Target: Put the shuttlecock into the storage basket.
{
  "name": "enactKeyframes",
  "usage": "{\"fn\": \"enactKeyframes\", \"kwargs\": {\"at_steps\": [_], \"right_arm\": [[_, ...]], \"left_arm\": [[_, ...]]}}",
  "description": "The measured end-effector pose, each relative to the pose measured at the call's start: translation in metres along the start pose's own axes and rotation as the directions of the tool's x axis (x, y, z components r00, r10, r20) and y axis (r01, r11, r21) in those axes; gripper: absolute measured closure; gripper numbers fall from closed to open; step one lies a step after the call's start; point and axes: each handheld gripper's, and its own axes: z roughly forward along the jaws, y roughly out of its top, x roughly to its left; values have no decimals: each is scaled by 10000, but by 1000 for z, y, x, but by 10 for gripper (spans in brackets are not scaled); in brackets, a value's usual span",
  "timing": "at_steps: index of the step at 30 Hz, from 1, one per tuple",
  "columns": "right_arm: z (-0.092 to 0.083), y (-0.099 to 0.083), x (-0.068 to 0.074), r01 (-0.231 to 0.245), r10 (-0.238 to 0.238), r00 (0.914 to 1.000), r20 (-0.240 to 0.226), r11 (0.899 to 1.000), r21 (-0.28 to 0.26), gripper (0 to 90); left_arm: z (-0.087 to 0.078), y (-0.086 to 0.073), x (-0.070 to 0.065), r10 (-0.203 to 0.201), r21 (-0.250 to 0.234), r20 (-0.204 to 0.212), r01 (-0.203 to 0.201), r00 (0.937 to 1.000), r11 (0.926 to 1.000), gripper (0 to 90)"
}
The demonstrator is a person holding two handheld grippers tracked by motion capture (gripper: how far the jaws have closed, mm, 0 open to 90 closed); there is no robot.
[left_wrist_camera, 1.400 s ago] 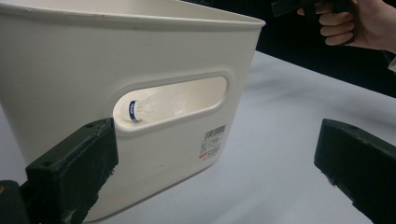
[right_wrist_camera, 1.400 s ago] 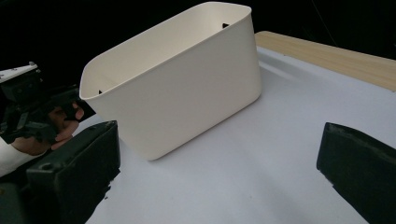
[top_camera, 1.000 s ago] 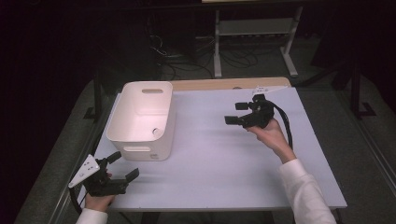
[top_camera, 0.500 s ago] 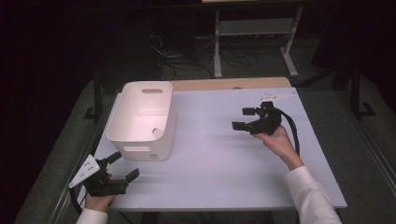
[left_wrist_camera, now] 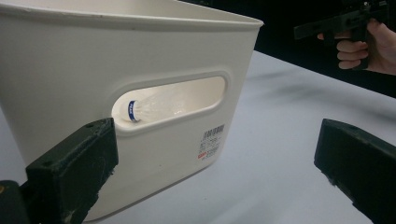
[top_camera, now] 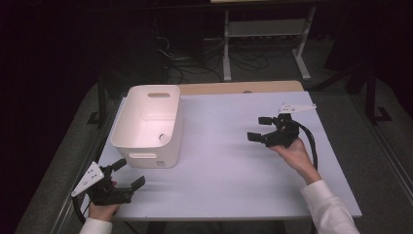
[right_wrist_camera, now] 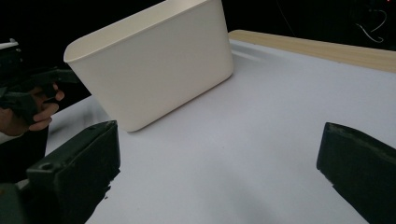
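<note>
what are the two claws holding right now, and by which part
Nothing. The left claw and the right claw are both open and empty; the shuttlecock lies inside the white bin.

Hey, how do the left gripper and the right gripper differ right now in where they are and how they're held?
The left gripper sits at the table's near left corner, close to the white bin; the right gripper is out over the table's right side, well apart from it. The left's grey plate faces near-left; the right's lies flat behind it. Both are open and hold nothing.
</note>
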Motion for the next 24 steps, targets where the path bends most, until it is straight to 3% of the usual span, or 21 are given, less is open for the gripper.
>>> {"fn": "enactKeyframes", "kwargs": {"at_steps": [16,24], "right_arm": [[-13,-15,3,180,-171,9994,311,9994,-289,0],[-19,-28,3,135,-132,9985,538,9999,-63,0]], "left_arm": [[0,0,0,-44,-97,25,44,10000,9999,0],[-1,0,-1,-11,-111,32,11,10000,9999,0]]}}
